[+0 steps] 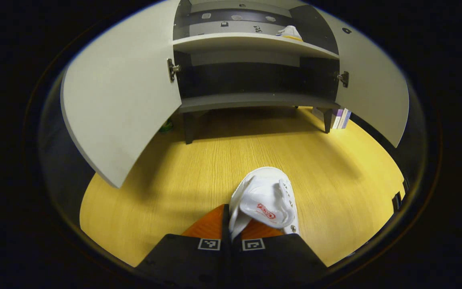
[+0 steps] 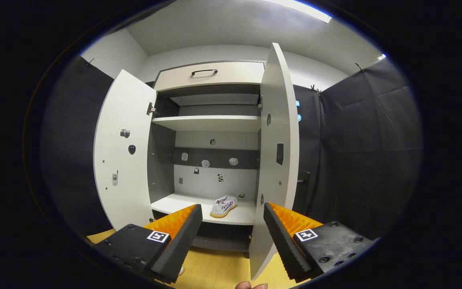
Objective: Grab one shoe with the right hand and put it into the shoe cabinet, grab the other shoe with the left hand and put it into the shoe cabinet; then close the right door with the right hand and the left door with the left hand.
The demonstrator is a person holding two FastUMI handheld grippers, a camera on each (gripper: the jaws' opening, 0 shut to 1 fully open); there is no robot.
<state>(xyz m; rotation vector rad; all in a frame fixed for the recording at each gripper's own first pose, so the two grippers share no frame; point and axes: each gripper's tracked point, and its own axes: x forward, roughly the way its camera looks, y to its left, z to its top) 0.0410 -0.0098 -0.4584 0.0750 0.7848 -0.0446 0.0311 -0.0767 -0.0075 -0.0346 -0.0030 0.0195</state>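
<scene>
Where left gripper (image 1: 231, 235) clamps, shoe (image 1: 265, 200) heel hidden.

Shoe cabinet (image 1: 255, 40) standing open ahead of both grippers
One shoe (image 1: 265, 200) lying just beyond the left gripper (image 1: 231, 237); another shoe (image 2: 223, 205) sitting on a shelf (image 2: 183, 204) between the doors

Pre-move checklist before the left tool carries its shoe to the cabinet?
1. Left tool shut on the white shoe: ok, fingers pinch its rear edge.
2. First shoe already on the shelf: ok.
3. Free shelf space beside it: ok, to its left.
4. Left door open: ok.
5. Right door open: ok.
6. Right tool open, holding nothing: ok.
</scene>
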